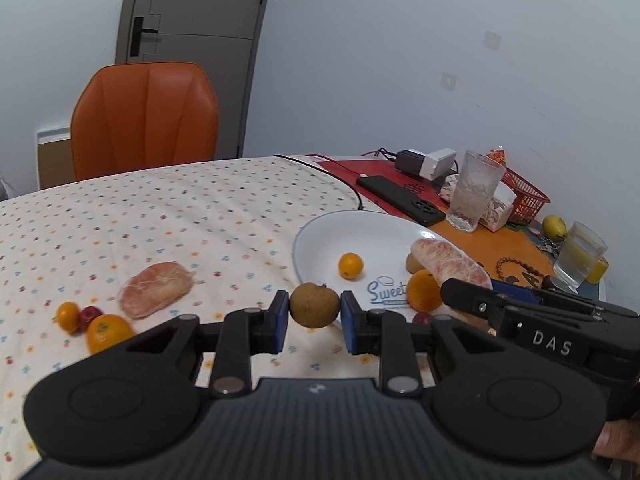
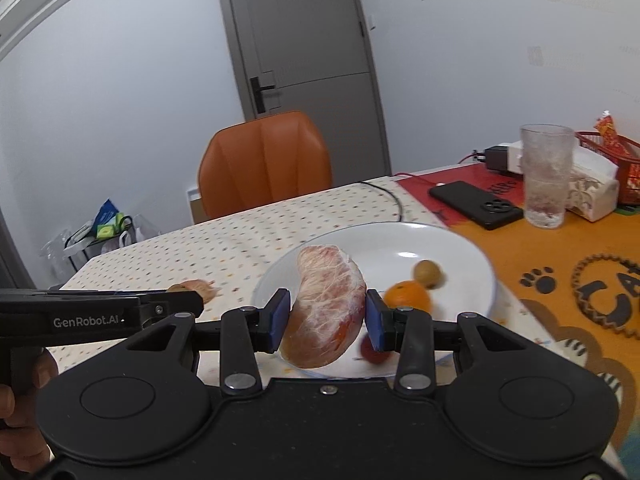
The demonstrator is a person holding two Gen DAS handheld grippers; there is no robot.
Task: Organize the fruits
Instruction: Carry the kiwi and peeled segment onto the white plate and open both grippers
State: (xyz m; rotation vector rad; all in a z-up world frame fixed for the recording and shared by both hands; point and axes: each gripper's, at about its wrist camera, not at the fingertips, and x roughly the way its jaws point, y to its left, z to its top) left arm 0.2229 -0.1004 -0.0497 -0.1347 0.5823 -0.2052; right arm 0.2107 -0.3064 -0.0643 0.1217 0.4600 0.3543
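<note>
The left gripper [image 1: 314,322] has its jaws pinching a small brown round fruit [image 1: 315,305], held above the worktop [image 1: 160,216] just at the near rim of the white plate [image 1: 320,236]. The right gripper [image 2: 327,320] has its jaws pinching a peeled pomelo segment [image 2: 326,300], held over the near part of the same plate [image 2: 400,240]. The plate sits toward the worktop's right side, where the dotted cloth meets the orange mat [image 2: 560,248]. In the plate lie a small orange fruit [image 1: 350,265], a larger orange [image 2: 408,295], a second brown fruit [image 2: 428,273] and a small red fruit [image 2: 370,350] near the front rim. On the cloth near the worktop's left edge remain another pomelo segment [image 1: 157,289], two orange fruits [image 1: 67,316] [image 1: 107,332] and a red fruit [image 1: 90,316] touching between them. Behind the plate, toward the far right corner, a tall frosted glass [image 1: 474,190] stands beside a black phone [image 1: 400,199]; a red basket [image 1: 526,196] holds a snack packet [image 2: 610,136]. A second glass [image 1: 582,256] near the right edge contains clear liquid.
</note>
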